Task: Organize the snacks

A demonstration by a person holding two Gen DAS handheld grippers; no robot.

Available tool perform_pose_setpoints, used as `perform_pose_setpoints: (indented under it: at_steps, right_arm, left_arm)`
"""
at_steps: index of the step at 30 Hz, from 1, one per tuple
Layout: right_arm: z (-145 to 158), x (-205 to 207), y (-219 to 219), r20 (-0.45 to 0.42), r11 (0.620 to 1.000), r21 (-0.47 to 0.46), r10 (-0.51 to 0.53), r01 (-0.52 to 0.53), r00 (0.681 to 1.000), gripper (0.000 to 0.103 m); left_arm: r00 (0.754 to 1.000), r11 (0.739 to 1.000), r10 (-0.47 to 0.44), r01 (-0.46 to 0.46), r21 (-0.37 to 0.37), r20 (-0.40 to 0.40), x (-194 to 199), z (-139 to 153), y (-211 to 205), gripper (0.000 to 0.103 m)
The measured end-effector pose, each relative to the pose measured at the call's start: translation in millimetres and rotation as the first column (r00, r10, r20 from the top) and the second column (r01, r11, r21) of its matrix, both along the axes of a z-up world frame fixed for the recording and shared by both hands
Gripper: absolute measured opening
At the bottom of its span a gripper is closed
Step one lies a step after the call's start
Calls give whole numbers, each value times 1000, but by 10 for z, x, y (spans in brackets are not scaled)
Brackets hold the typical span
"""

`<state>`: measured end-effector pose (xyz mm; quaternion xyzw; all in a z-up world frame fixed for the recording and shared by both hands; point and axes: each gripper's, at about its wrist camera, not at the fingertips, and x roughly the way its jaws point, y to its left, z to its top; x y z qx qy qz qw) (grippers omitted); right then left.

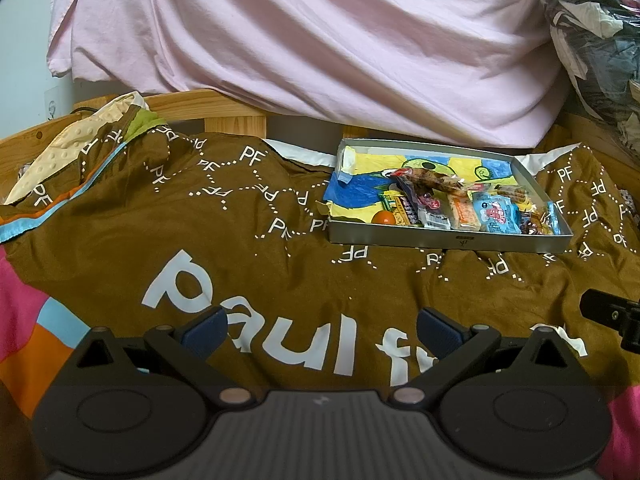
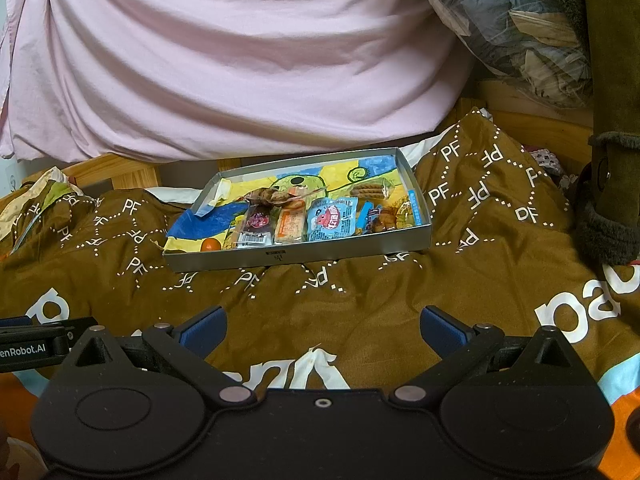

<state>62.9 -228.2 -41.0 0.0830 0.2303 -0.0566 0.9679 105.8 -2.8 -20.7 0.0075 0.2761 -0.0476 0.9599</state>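
Brown blanket [image 1: 280,240] under grey snack tray [image 2: 296,258]; pink sheet [image 1: 320,48] behind.

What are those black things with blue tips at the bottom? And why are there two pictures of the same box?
Those are two grabbing tools that a person holds, one in each hand. Each carries a small camera, so you get two pictures. One looks out over the left hand-held gripper, the other over the right hand-held gripper. Both have their blue fingers spread open and hold nothing. Ahead, on a brown blanket with white letters, sits a shallow grey tray with wrapped snacks inside, like a light blue snack packet and a small orange ball.
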Motion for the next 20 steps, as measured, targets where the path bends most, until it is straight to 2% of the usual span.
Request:
perform_pose_setpoints:
  at_steps: [20]
  right_arm:
    - [-42,34,-11,-24,1000,2,0,0,1000,102]
  left_arm:
    - [1000,1000,-16,16,5,4,1,0,11,103]
